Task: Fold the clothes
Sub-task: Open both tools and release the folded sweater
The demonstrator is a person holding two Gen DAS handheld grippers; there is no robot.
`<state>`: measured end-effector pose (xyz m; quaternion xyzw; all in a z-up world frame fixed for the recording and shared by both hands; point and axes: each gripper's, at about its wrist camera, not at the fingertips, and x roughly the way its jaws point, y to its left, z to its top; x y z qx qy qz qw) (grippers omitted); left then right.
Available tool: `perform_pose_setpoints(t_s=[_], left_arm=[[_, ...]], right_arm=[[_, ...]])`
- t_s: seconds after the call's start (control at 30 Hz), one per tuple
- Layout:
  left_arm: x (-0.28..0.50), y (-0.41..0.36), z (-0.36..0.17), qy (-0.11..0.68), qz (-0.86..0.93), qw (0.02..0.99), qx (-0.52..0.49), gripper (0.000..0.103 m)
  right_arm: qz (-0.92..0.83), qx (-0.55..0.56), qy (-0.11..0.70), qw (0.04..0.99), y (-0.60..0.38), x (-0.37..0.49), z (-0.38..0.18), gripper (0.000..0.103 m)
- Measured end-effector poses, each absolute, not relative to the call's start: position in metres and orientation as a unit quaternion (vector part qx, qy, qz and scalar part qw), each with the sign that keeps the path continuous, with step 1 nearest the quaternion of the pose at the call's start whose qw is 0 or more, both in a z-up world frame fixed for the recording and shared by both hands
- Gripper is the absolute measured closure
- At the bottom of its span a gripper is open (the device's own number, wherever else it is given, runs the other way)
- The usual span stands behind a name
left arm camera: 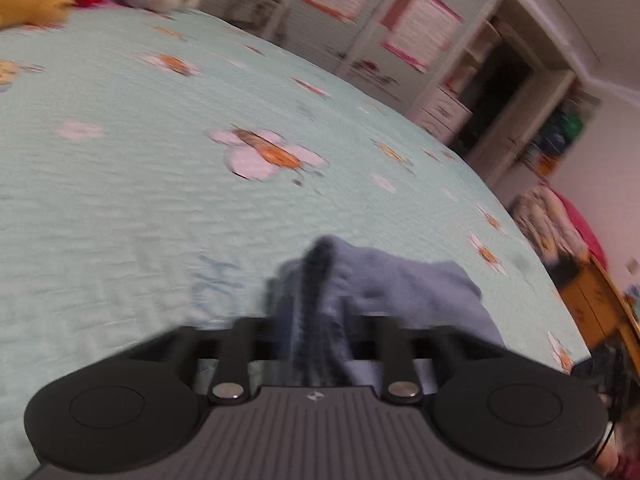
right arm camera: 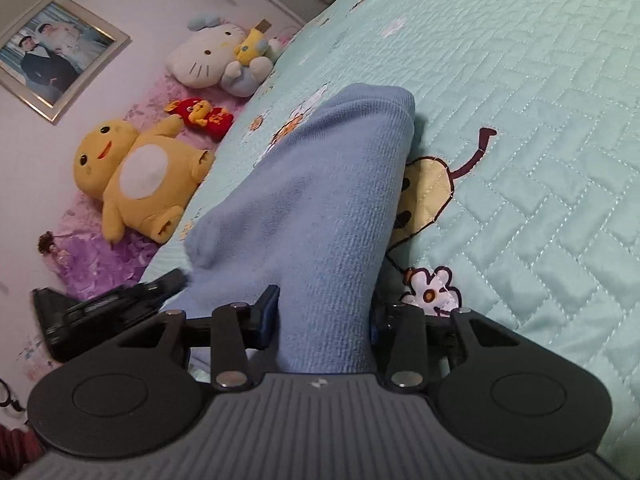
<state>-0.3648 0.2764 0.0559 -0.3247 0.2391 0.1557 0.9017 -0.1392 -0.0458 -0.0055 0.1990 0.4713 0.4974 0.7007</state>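
**Blue garment runs straight ahead from both my grippers**

The blue garment (right arm camera: 320, 200) lies on the bed, and its long axis runs away from my right gripper (right arm camera: 324, 320), out to a rolled, rounded far end. The near end passes between that gripper's jaws, which stand partly apart; the cloth fills the gap and seems to touch both sides, so I judge it held, though not pinched hard.

My left gripper (left arm camera: 316, 328) has a bunched, darker fold of the same cloth (left arm camera: 360, 280) rising between its jaws. They look partly apart, yet the picture is blurred and I cannot tell whether the pads press on it. Most of the cloth there spreads to the right of the gripper.

Both hands are at the garment's near edge, so neither is clearly nearer; any fold, I judge, would carry this edge forward along that axis.

The quilted mint bedspread (right arm camera: 540, 120) is soft, with flower patches. Plush toys (right arm camera: 140, 180) sit by the wall at the bed's head, and white shelving (left arm camera: 400, 32) stands beyond the far side
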Motion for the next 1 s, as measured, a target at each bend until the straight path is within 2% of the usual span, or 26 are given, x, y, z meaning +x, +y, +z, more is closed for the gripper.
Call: perform_pose_setpoints(t_s=[0.1,0.3,0.37,0.47,0.53,0.6,0.67,0.73,0.87,1.0], left_arm=[[-0.387,0.273,0.059,0.239,0.165,0.883,-0.368,0.05],[-0.399,0.259,0.04,0.312,0.158,0.829,-0.437,0.05],[-0.396,0.251,0.046,0.334,0.165,0.831,-0.413,0.051],[-0.389,0.234,0.074,0.347,0.186,0.869,-0.301,0.049],[-0.381,0.223,0.091,0.355,0.193,0.883,-0.238,0.042],[-0.375,0.219,0.1,0.362,0.189,0.885,-0.223,0.033],[-0.367,0.217,0.102,0.388,0.181,0.874,-0.23,0.032],[-0.36,0.217,0.099,0.431,0.178,0.847,-0.255,0.032],[-0.348,0.209,0.092,0.504,0.154,0.793,-0.305,0.032],[-0.332,0.197,0.092,0.561,0.162,0.767,-0.265,0.03]], right_arm=[[0.493,0.198,0.467,0.707,-0.044,-0.14,-0.007,0.062],[0.487,0.204,0.466,0.71,-0.042,-0.136,-0.011,0.061],[0.473,0.188,0.459,0.728,-0.041,-0.142,-0.003,0.06],[0.442,0.161,0.444,0.762,-0.042,-0.156,0.012,0.045],[0.413,0.135,0.43,0.791,-0.042,-0.169,0.029,0.033],[0.393,0.109,0.406,0.818,-0.042,-0.186,0.049,0.031],[0.386,0.086,0.386,0.833,-0.04,-0.2,0.068,0.028],[0.381,0.063,0.374,0.843,-0.035,-0.213,0.084,0.02],[0.351,-0.02,0.403,0.845,-0.011,-0.228,0.106,0.02],[0.328,-0.081,0.457,0.823,0.009,-0.236,0.113,0.02]])
